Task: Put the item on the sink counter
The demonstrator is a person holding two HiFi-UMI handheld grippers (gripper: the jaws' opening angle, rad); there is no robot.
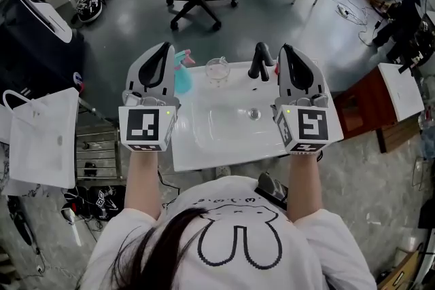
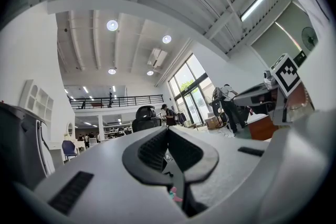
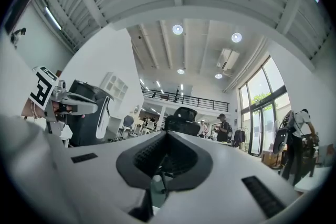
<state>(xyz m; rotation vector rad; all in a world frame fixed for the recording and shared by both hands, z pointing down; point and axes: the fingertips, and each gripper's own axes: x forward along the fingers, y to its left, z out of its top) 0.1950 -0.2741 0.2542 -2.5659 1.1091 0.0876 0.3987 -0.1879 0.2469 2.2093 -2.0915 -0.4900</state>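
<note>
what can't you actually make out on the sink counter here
- teal plastic spray bottle: head view, mostly behind the left gripper
- small red thing beside the black faucet: head view, nearly all behind the right gripper
- white sink counter: both gripper views aim over it into the room

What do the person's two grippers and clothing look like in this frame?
Both the left gripper and right gripper are light grey shells with black ribbed pads, tapering to a point. Each carries a white cube with black square markers and a green light. The person wears a white short-sleeved top with a black outline print.
</note>
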